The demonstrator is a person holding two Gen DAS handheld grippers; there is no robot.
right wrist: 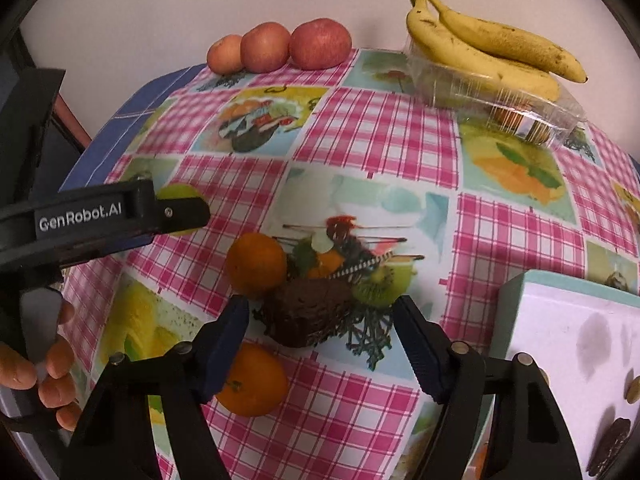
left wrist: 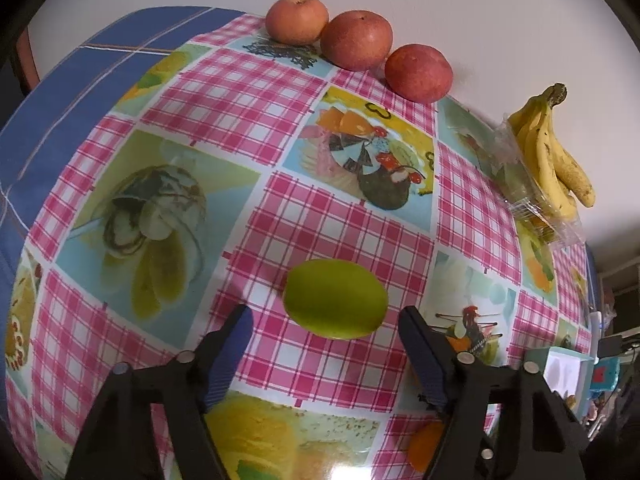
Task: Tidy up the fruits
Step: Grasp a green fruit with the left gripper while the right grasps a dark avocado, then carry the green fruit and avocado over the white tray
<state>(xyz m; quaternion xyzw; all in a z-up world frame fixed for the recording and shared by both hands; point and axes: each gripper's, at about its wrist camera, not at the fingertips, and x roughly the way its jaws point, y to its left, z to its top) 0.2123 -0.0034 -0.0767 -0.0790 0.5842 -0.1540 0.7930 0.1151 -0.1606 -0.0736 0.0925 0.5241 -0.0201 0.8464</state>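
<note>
The table (left wrist: 352, 216) carried three apples (left wrist: 356, 40) along its far edge and bananas (left wrist: 556, 152) toward the far right corner. The green fruit (left wrist: 335, 299) lay mid-table, dead ahead of the left gripper (left wrist: 326, 320), its long axis crosswise; jaws wide, empty. The right gripper (right wrist: 322, 312), jaws wide, sat nearer two oranges (right wrist: 256, 264).

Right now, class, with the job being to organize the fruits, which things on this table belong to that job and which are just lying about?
Belonging to the job:
green fruit
three apples
bananas
two oranges
left tongs, open around the green fruit
right tongs, open

Just lying about:
clear plastic box
pale tray
chequered tablecloth
</note>
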